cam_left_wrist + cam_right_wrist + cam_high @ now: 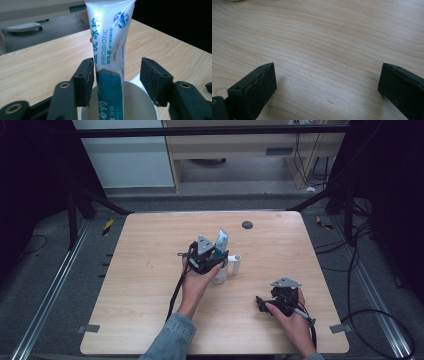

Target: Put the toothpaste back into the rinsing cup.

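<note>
Standing in the cup point(140, 105), the tube point(110, 50) needs no grip: left gripper point(116, 77) fingers released around it; right gripper point(324, 82) fingers spread, idle over the table point(324, 37).

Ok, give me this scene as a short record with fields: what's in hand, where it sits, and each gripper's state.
item: toothpaste tube, upright
container: white cup on the wooden table; the tube's lower end is inside it
left gripper: open around the tube, one pad at its edge, the other clear of it
right gripper: open, nothing between its pads, over bare tabletop
</note>
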`<action>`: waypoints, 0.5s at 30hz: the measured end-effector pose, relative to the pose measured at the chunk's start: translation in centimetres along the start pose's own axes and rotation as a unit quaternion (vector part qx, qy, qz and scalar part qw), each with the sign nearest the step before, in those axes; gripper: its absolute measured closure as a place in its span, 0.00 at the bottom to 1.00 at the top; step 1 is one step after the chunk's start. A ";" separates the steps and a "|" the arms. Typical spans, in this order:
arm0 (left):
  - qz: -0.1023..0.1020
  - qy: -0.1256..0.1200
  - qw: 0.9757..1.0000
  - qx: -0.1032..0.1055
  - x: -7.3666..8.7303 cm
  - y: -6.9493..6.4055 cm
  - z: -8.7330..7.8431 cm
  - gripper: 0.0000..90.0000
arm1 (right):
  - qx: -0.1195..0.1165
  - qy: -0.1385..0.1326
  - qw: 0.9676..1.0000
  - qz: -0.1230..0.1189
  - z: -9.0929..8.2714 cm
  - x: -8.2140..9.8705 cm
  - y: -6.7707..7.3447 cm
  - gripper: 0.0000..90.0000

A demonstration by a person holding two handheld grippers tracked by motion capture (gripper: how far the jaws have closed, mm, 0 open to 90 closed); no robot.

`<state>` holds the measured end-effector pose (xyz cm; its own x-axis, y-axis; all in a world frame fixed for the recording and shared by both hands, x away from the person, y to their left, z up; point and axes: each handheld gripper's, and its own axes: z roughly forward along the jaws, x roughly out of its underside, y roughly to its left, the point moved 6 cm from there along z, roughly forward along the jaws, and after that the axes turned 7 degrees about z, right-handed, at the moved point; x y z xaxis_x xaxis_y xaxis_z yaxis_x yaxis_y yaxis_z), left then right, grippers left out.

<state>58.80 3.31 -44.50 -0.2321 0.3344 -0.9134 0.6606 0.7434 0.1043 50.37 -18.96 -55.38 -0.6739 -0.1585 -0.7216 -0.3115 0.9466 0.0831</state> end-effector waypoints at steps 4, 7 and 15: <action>0.000 0.002 1.000 -0.001 0.0 0.2 -0.2 0.45 | 0.000 0.000 1.000 -0.001 0.0 0.0 0.0 0.02; 0.002 0.003 1.000 -0.002 0.0 0.2 -0.5 0.44 | 0.000 0.000 1.000 -0.001 0.0 0.0 0.0 0.02; 0.010 0.013 1.000 -0.002 -0.1 0.2 -1.1 0.39 | 0.000 0.000 1.000 0.000 0.0 0.0 0.0 0.02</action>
<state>58.19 4.07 -44.00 -0.2379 0.3646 -0.9002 0.6630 0.7383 0.1239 50.37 -18.97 -55.38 -0.6740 -0.1588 -0.7215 -0.3116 0.9466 0.0827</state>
